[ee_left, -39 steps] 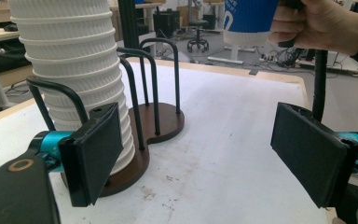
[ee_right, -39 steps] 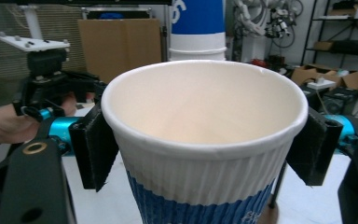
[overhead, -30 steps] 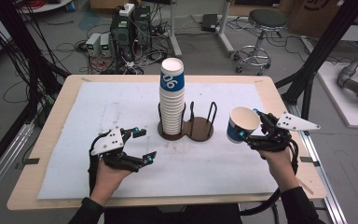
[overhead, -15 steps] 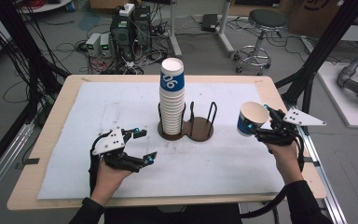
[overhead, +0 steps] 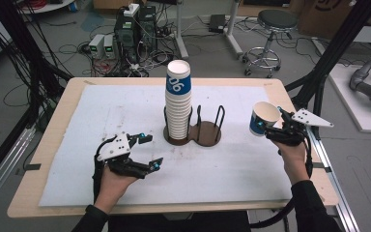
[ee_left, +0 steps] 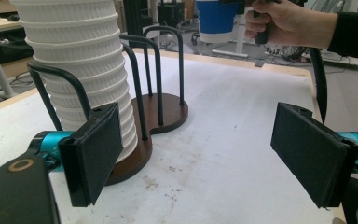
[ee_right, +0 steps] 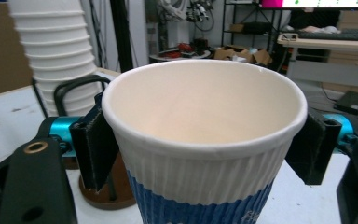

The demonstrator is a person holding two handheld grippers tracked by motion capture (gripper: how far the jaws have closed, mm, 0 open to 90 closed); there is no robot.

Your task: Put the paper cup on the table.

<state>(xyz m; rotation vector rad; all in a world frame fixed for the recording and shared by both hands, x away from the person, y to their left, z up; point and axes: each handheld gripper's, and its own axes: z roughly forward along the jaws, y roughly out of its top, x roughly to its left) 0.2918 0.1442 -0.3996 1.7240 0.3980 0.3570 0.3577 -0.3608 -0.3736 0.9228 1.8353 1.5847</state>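
- Paper cup (overhead: 264, 119), white with a blue band, is clamped between the jaws of the right gripper (overhead: 276, 126) and is held in the air above the right part of the table (overhead: 58, 121), tilted a little, well apart from the rack.
- In the right gripper view, the cup (ee_right: 205, 149) is pressed on both sides by the black pads (ee_right: 95, 144), its mouth open toward the camera.
- A stack of cups (overhead: 178, 104) is seated upright in the left ring of the wire cup holder (overhead: 207, 131); the right ring is seen bare.
- The left gripper (overhead: 147, 152) is held low over the white mat (overhead: 125, 106), left of the holder, its jaws spread apart with nothing between them.
- In the left gripper view, the stack (ee_left: 84, 70) is seen just behind the left pad (ee_left: 93, 151).
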